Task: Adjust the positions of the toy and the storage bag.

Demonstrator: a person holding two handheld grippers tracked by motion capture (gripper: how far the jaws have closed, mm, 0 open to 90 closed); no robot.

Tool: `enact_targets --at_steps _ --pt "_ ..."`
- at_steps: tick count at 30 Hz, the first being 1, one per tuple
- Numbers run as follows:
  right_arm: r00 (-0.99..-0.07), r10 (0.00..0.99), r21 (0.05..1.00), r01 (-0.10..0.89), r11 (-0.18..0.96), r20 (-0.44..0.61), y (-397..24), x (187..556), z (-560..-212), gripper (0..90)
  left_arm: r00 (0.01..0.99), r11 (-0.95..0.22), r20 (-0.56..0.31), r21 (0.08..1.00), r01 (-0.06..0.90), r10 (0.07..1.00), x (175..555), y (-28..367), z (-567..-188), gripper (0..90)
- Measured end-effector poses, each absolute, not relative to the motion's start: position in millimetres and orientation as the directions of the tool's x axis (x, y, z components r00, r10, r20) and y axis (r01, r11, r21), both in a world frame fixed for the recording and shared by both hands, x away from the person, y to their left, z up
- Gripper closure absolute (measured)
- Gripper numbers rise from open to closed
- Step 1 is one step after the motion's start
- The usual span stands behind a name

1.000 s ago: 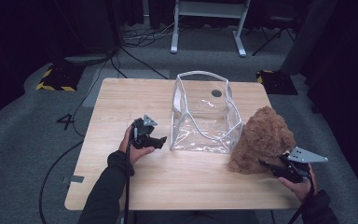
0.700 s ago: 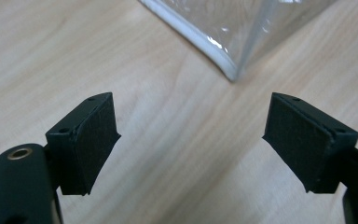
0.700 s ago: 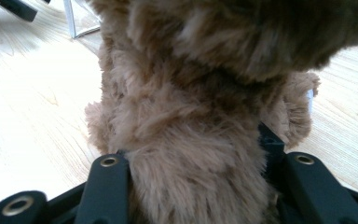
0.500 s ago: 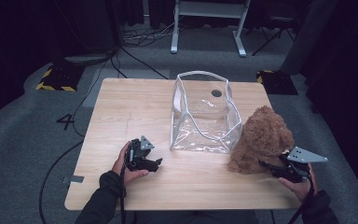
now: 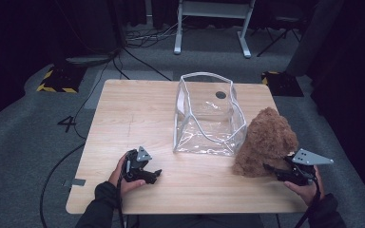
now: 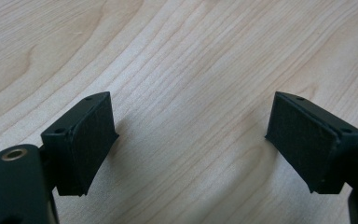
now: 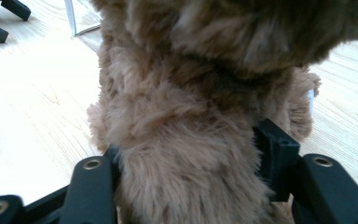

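Now I see the wooden table (image 5: 138, 109) unchanged, with the clear bag (image 5: 209, 116) upright at centre frame and the brown plush toy (image 5: 266, 142) sitting just right of it, where it was a second ago. My left gripper (image 5: 156, 174) has slid from beside the bag down to the lower left; its jaws have just been opening, empty. My right gripper (image 5: 272, 171) stays put, jaws just widened around the toy's body.
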State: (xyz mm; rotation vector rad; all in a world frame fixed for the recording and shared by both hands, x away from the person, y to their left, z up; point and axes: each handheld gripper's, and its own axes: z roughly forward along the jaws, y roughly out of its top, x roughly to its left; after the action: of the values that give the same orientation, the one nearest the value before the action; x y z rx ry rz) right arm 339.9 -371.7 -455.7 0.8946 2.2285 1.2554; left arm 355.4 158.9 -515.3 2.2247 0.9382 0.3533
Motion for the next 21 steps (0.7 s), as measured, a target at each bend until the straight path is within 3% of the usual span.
enact_targets --at_steps 11,14,21 --pt "-0.690 0.723 0.861 0.349 0.370 -0.031 -370 341 -453 30.9 0.694 -0.496 -0.014 0.688 0.529 0.720 354 160 -515 15.2" --pt "-0.670 0.742 0.863 0.356 0.358 -0.032 -366 342 -451 18.8 0.694 -0.496 -0.014 0.689 0.529 0.720 354 160 -515 15.2" --pt "-0.650 0.759 0.875 0.347 0.338 -0.035 -358 342 -441 16.3 0.696 -0.496 -0.016 0.689 0.528 0.718 354 160 -516 15.1"
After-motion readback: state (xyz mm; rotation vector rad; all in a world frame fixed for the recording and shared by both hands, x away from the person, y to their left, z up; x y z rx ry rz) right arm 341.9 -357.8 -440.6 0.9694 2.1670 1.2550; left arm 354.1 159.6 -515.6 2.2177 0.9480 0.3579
